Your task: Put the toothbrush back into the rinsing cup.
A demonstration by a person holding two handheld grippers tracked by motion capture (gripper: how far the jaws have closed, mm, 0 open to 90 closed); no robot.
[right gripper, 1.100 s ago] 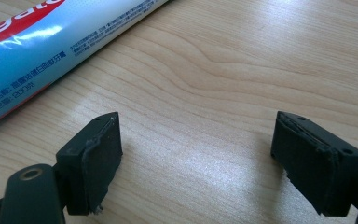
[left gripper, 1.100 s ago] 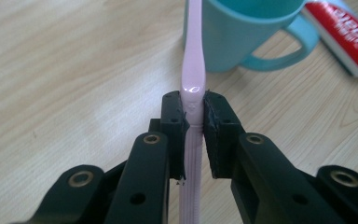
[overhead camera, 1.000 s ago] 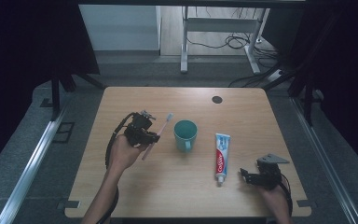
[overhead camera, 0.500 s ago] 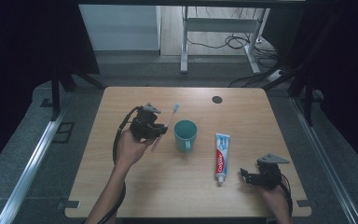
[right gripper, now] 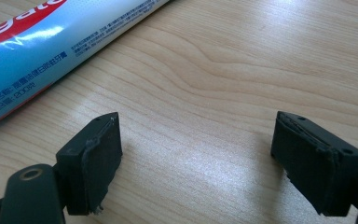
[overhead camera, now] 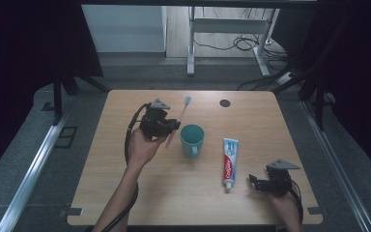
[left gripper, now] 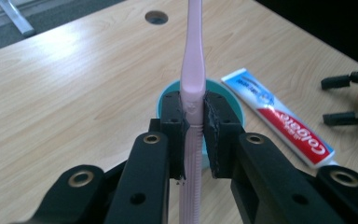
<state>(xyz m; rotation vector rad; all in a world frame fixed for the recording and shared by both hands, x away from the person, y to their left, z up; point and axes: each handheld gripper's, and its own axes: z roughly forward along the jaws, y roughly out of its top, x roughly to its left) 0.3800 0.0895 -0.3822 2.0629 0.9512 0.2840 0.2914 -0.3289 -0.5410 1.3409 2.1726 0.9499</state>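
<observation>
A: Where is the toothbrush?

B: The pink toothbrush (left gripper: pixel 192 70) is clamped by its handle in the left gripper (left gripper: pixel 193 121), held off the wooden table (overhead camera: pixel 125 174). In the high view its bristle end points away from the person, just left of the teal cup (overhead camera: pixel 192 139).

A: And the other hand?

B: The right gripper (right gripper: pixel 196 154) sits low over the table with its jaws wide and nothing between them, just beside the toothpaste tube (right gripper: pixel 51 42), which lies flat to the right of the cup.

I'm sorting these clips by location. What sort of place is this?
Probably a lab or recording workspace, not a bathroom: a bare wooden table with a cable hole, dark curtains on both sides, and loose cables on the floor under a metal desk frame.
</observation>
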